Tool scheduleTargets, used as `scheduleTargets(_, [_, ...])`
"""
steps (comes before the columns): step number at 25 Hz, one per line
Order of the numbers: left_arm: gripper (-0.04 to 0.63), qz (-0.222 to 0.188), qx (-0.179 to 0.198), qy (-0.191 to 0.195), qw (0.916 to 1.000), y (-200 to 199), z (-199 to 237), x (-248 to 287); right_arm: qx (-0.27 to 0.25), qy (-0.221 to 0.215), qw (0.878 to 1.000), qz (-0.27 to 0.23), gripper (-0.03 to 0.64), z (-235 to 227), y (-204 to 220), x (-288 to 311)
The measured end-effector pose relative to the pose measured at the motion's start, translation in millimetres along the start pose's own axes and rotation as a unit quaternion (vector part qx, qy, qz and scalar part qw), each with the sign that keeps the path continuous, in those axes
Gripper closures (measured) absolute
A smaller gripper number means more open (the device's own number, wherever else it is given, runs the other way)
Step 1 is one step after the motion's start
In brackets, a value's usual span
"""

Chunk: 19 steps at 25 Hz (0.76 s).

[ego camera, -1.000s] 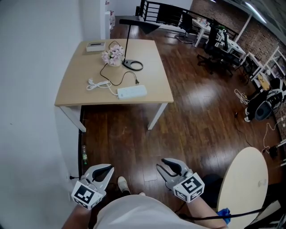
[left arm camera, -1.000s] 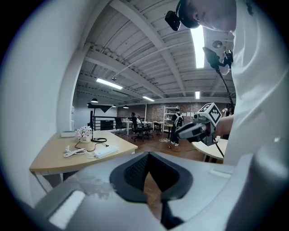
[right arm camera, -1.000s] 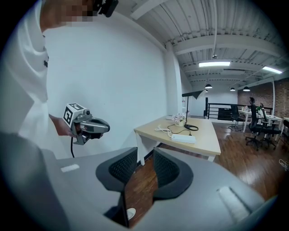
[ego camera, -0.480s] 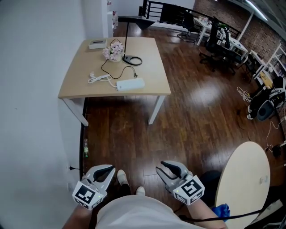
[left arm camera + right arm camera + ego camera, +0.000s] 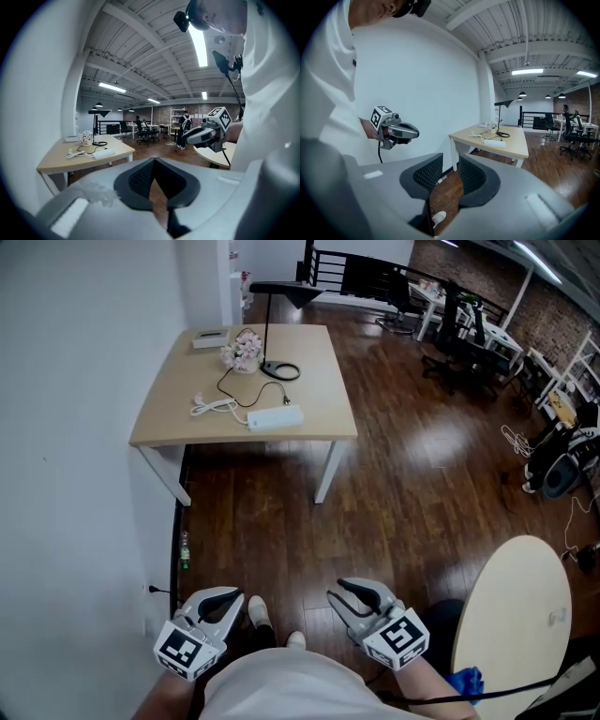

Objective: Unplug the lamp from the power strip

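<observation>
Both grippers are held low, close to the person's white shirt [image 5: 272, 688].

- Left gripper [image 5: 228, 595]: fingertips pressed together, nothing between them.
- Right gripper [image 5: 336, 590]: fingers slightly spread, only floor showing in the gap.
- Each cube carries black-and-white square markers, which are patterns, not letters.
- White shoes [image 5: 255, 619] show between the grippers, partly hidden by the shirt.
- Round table [image 5: 516, 624] at right is cut off by the frame edge. A blue scrap [image 5: 466, 682] and a black cable [image 5: 511, 690] lie at its near rim, and what they are cannot be made out.
- By the wall, a small bottle [image 5: 184, 550] stands on the floor. Its label is too small to read.

Well apart from both grippers, across the dark wood floor, stands the table [image 5: 178, 418].

- Near its front edge lies the white strip [image 5: 276, 417], with a bundled white cord [image 5: 211, 406] just left of it.
- A black cord [image 5: 228, 388] loops from the lamp's base toward the strip. Whether its plug sits in a socket cannot be told at this range.
- The lamp [image 5: 286, 292] stands at the table's far side, its head reaching past the back edge.
- Pink flowers [image 5: 242, 351] stand just beside the lamp's base.
- A white box [image 5: 210, 337] sits in the far corner, its print unreadable.

Beyond are desks with office chairs [image 5: 450, 329], small and blurred.
</observation>
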<state>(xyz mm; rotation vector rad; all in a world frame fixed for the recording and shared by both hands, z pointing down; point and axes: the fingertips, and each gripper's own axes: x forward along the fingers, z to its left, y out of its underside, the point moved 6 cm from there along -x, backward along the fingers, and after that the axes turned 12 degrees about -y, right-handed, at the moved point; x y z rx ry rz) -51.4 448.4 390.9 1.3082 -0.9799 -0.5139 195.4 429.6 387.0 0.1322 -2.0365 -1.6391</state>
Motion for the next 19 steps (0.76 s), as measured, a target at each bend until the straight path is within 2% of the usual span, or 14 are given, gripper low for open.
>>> scheduleTargets(11, [0.591,0.002,0.006,0.003,1.0000,-4,-6,9,0.007,-0.003,1.000,0.000,0.506,-2,5,-4])
scheduleTargets(19, [0.591,0.006,-0.005,0.012,0.9999,4,9,34,0.014,-0.014,1.000,0.009,0.506,-15,12,20])
